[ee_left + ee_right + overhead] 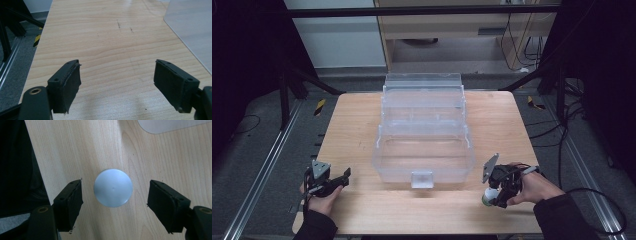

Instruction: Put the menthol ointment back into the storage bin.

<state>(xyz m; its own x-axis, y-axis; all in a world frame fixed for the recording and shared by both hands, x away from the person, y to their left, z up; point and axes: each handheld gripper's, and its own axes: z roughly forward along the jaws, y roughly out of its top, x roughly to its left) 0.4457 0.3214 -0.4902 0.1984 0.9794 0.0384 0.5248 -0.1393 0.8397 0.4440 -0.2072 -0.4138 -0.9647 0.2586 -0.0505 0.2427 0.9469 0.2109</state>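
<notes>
Between the right tongs (113,195), untouched, stands the white bottle (113,187).

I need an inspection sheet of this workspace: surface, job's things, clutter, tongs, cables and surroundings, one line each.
Surface: light wooden table, a few small dark marks.
Job's things: small white bottle with a round cap, upright near the table's front right corner; clear plastic tiered storage box, open, at the centre, looks empty.
Clutter: nothing seen.
Tongs: right tongs pointing down over the cap, jaws either side of it, gaps showing, not gripping; left tongs open above bare wood, holding nothing.
Cables: black cable trailing from the right tongs to the floor; more cables at the back right.
Surroundings: grey floor, black frame legs, wooden cabinet behind.
</notes>
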